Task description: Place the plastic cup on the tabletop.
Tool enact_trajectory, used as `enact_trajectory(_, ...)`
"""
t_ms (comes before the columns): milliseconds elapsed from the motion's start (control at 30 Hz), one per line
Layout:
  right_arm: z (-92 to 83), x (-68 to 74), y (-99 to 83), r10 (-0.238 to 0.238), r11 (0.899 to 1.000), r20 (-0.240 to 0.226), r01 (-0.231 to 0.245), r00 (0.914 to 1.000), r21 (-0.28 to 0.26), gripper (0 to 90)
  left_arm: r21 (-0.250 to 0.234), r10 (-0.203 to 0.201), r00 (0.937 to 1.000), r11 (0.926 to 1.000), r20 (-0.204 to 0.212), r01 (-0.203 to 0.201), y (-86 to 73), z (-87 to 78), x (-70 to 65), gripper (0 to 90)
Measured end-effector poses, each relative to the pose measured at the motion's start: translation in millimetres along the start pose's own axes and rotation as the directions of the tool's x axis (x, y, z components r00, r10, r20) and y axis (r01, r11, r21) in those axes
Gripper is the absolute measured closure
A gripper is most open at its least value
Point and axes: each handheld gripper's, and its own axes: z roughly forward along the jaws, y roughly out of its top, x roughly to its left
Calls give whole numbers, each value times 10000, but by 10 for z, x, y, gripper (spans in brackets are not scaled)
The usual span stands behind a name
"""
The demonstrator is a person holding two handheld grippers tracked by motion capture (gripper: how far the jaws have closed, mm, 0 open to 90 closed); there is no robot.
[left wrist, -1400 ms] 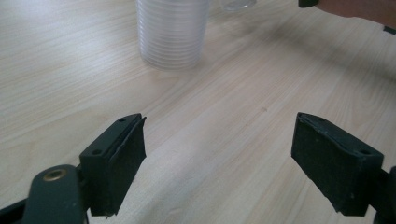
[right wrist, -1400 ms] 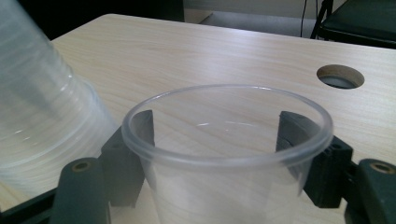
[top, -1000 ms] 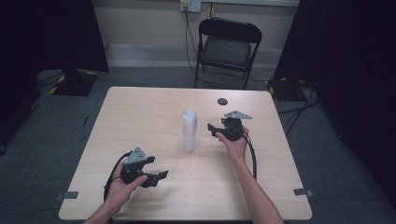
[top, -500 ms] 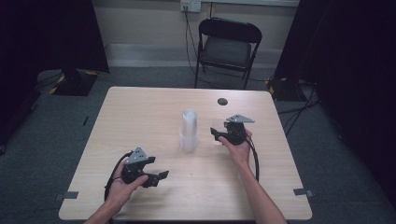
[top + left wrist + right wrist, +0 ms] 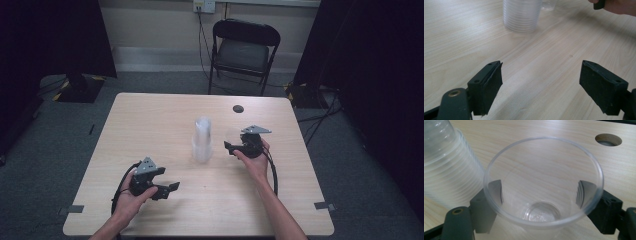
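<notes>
Left tongs (image 5: 541, 70) first, nearest the person: wide apart, nothing between them, hovering low over the bare surface (image 5: 150, 125), well short of the stack of cups (image 5: 521, 15) and pointed towards it. No work for that hand just now. Over to the right tongs (image 5: 541, 192), just to the right of the stack, and here's the action: the jaws have just been opening, and a single cup (image 5: 541, 212) stands upright between them, mouth up, base on the wood. The pads sit to either side of its lower wall and look to have let go, though through the clear plastic it's a close call. That single cup is just beside the stack of cups (image 5: 444, 170), perhaps brushing it. So, as I read it, one cup is off the stack and set down; what's left is to back the right tongs away cleanly without tipping it, and then, most likely, go back for the next one, because the stack is still tall. Beyond the stack, a round hole (image 5: 238, 108) in the surface, and farther off a folding chair (image 5: 245, 50) against the wall.
</notes>
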Motion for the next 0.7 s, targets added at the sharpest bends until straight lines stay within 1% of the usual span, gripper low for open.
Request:
enact_trajectory(100,-16,-8,-17,113,9999,-42,-113,9999,54,186,-15,-125,9999,9999,99,125,0,8,4,189)
enact_trajectory(200,-50,-21,-28,251,9997,-101,-250,9996,80,174,-8,-158,9999,9999,40,158,7,30,8,190)
enact_trajectory(233,-67,-23,-32,266,9996,-98,-265,9996,61,173,-4,-70,10000,10000,26,70,11,31,15,190)
enact_trajectory(367,-142,-35,-51,369,9993,-176,-367,9992,78,160,-154,-117,9999,9998,16,117,24,13,29,190)
enact_trajectory(433,-171,-36,-66,316,9993,-241,-311,9992,189,159,-179,-160,9998,9997,-71,158,30,-3,53,190)
enact_trajectory(500,-213,-31,-72,257,9987,-139,-250,9996,452,166,-230,-98,9999,9997,-111,95,46,-21,81,190)
enact_trajectory(600,-295,-6,-67,164,9990,-225,-155,9996,411,160,-371,-249,9993,9990,-289,239,67,-61,132,189)
enact_trajectory(700,-374,-18,-76,331,9988,-375,-317,9987,369,156,-372,-278,9985,9990,-462,261,66,-77,174,189)
